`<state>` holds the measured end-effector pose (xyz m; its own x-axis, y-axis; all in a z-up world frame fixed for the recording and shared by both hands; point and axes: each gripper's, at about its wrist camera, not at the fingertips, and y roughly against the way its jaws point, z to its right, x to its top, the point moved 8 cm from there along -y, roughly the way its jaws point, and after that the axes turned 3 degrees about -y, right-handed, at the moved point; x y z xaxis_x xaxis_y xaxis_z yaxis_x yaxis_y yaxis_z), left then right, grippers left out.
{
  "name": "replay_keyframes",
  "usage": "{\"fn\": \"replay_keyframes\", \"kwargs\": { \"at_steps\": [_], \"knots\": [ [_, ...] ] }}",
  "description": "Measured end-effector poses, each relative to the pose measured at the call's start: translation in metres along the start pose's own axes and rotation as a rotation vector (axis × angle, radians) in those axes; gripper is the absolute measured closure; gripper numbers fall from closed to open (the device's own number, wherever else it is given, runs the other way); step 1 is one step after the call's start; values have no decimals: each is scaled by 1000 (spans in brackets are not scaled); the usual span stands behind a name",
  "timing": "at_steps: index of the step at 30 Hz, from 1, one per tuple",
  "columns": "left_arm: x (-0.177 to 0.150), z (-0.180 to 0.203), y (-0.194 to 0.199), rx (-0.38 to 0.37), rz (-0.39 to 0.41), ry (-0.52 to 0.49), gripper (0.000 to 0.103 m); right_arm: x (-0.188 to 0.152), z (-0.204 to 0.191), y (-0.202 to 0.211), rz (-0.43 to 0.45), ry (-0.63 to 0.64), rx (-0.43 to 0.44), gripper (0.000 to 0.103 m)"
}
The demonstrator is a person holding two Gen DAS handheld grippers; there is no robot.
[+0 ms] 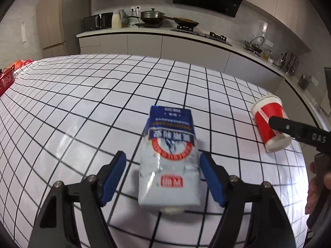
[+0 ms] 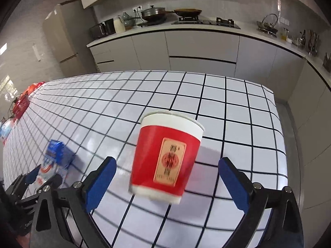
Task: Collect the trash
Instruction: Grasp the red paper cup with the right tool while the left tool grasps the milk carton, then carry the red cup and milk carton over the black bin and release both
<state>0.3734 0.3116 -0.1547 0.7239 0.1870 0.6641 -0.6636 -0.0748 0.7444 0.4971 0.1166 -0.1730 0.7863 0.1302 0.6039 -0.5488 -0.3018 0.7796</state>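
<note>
A crumpled blue and white milk carton (image 1: 169, 165) lies flat on the checked tablecloth (image 1: 82, 113). My left gripper (image 1: 163, 156) is open around it: the right pad sits close to the carton's edge and the left pad stands clear of it. A red paper cup (image 2: 165, 155) with a white rim lies on its side, mouth pointing away. My right gripper (image 2: 167, 161) is open around it with wide gaps on both sides. The cup (image 1: 266, 124) and a right gripper finger (image 1: 289, 128) show at the right of the left wrist view. In the right wrist view the carton (image 2: 55, 157) shows at lower left.
A red basket (image 1: 6, 80) stands at the table's far left end. The table's right edge (image 2: 279, 134) drops to the floor near the cup. A kitchen counter (image 1: 144, 33) with pots runs behind the table. A person's hand (image 1: 316, 186) is at the right.
</note>
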Motion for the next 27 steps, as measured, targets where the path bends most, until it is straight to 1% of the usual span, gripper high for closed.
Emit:
{"fn": "replay_keyframes", "kwargs": {
  "at_steps": [2,5,7,8,9,10,11,12,13,15,20,25,27],
  "knots": [
    [1,-1,-3,-1,-5,0,28,0,1,-9,-16,-8,-9,4],
    [-1,-2,-6,-8,-19,-2,29,-1,1,-18,-29,-8,-23,10],
    [-1,0,-8,-21,-26,0,33,-1,-1,-21,-35,3,-34,15],
    [1,0,-8,-20,-23,0,36,-1,-1,-22,-37,6,-34,16],
    [0,1,-7,-22,-23,-3,38,-2,-1,-23,-40,11,-38,19],
    [0,1,-8,-28,-26,0,42,-3,-2,-24,-41,16,-41,27],
    [1,1,-10,-36,-34,7,45,-4,-3,-25,-44,18,-40,31],
    [0,2,-10,-40,-34,9,45,-5,-5,-25,-48,17,-34,35],
    [0,2,-10,-42,-33,6,46,-7,-7,-25,-47,15,-29,37],
    [-1,2,-7,-51,-26,11,46,-10,-10,-23,-44,16,-22,38],
    [2,6,6,-40,-1,-6,47,-13,-17,-2,-18,34,-12,40],
    [2,17,31,-41,29,-29,47,-20,-23,32,14,70,-10,41],
    [0,21,40,-45,37,-31,47,-26,-23,52,33,88,-17,41]
  ]
}}
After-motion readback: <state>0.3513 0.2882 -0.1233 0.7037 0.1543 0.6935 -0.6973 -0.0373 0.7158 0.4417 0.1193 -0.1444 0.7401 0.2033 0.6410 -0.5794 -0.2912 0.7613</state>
